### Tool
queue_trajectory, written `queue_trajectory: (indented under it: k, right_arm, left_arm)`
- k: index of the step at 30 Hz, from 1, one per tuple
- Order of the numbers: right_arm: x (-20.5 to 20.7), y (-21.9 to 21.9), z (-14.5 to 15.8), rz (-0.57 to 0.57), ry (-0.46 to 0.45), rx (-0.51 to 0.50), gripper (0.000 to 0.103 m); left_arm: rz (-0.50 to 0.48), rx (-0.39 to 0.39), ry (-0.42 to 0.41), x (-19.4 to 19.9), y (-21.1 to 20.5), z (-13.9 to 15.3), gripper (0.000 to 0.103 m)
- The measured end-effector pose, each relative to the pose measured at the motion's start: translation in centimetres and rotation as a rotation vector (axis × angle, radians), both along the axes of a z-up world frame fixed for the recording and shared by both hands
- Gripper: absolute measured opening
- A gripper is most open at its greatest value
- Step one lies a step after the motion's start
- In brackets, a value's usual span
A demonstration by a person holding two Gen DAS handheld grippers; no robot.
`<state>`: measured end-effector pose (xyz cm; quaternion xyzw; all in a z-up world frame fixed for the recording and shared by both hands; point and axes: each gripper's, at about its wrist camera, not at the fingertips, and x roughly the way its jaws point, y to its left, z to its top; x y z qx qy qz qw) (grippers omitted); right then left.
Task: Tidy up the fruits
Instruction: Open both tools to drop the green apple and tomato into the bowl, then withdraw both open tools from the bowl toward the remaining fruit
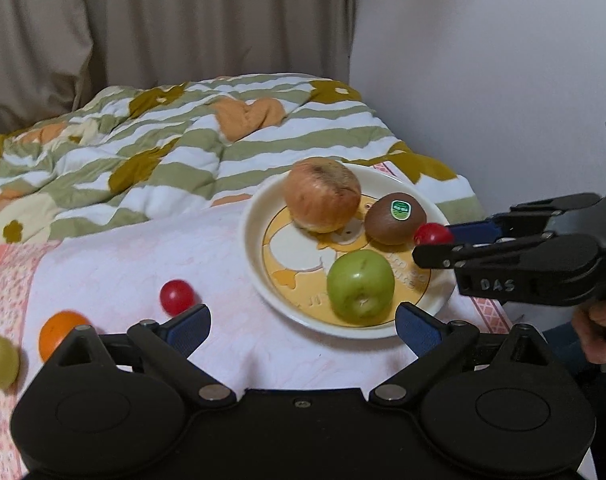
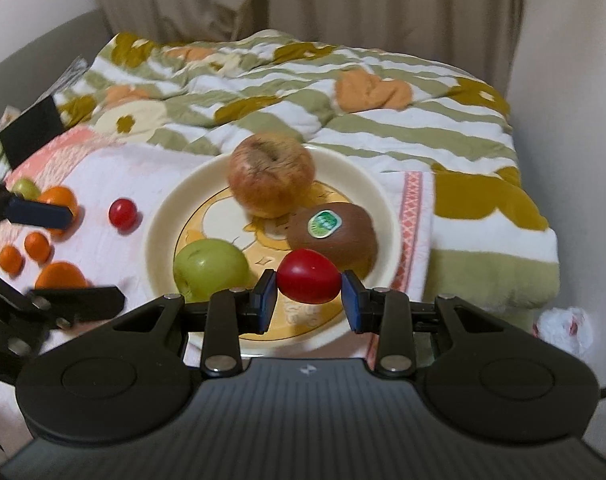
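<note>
**Fruit on and beside the plate**

On the plate (image 2: 387, 216), seen from the right wrist: apple (image 2: 271, 176) at 12 o'clock, kiwi (image 2: 335, 232) at 3, green apple (image 2: 210, 268) at 8. A cherry tomato (image 2: 123, 212) lies on the cloth (image 2: 103, 168) beyond 9 o'clock; oranges (image 2: 59, 276) and a grape (image 2: 26, 188) farther out.

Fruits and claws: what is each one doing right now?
Right claw: shut on the red tomato, above the plate.
Left claw: open, holding nothing.
Big apple: lying on the plate.
Kiwi: on the plate, sticker up.
Green apple: on the plate.
Other tomato: loose on the cloth.
Oranges: loose on the cloth.
</note>
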<state>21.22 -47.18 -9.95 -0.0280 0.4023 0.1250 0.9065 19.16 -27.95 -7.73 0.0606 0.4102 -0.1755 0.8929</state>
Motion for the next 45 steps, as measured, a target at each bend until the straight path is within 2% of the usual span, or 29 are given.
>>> queue_trajectory:
  k: [6, 8, 9, 10, 11, 12, 13, 15, 20, 32, 38, 45]
  right_arm:
    - [0.5, 0.5, -1.4, 0.050, 0.015, -0.025, 0.050]
    - [0.5, 0.5, -1.7, 0.068, 0.015, -0.026, 0.053]
    - [0.3, 0.6, -1.7, 0.071, 0.008, -0.027, 0.058]
    - [0.1, 0.6, -1.6, 0.073, -0.002, -0.029, 0.072]
    - [-0.1, 0.6, -1.5, 0.073, -0.012, -0.029, 0.091]
    - [-0.4, 0.6, -1.2, 0.067, -0.027, -0.029, 0.100]
    - [-0.8, 0.6, -0.9, 0.058, -0.048, -0.028, 0.103]
    - [-1.4, 0.5, -0.4, 0.050, -0.077, -0.023, 0.103]
    - [-2.2, 0.4, 0.8, 0.030, -0.080, -0.016, 0.103]
    - [-6.9, 0.5, 5.7, -0.061, -0.100, -0.004, 0.103]
    - [-9.4, 1.4, 8.3, -0.112, -0.116, -0.028, 0.103]
    - [-12.0, 3.7, 10.6, -0.132, -0.135, -0.024, 0.103]
  left_arm:
    - [0.028, -0.008, 0.001, -0.6, 0.9, 0.2, 0.101]
    - [0.036, -0.009, -0.002, -0.8, 1.2, 0.2, 0.101]
    - [0.041, -0.012, -0.003, -0.9, 1.3, 0.2, 0.101]
    - [0.047, -0.015, -0.003, -1.0, 1.4, 0.2, 0.101]
    - [0.055, -0.018, -0.004, -1.1, 1.5, 0.3, 0.101]
    - [0.065, -0.022, -0.004, -1.3, 1.6, 0.3, 0.101]
    - [0.073, -0.028, -0.004, -1.4, 1.7, 0.4, 0.101]
    - [0.088, -0.048, -0.003, -1.8, 2.0, 0.6, 0.101]
    - [0.109, -0.067, -0.025, -3.0, 2.3, 1.7, 0.101]
    - [0.173, -0.095, -0.129, -8.4, 4.1, 5.8, 0.101]
    - [0.233, -0.073, -0.184, -11.5, 6.7, 7.9, 0.101]
    - [0.310, -0.057, -0.229, -13.9, 12.1, 9.4, 0.101]
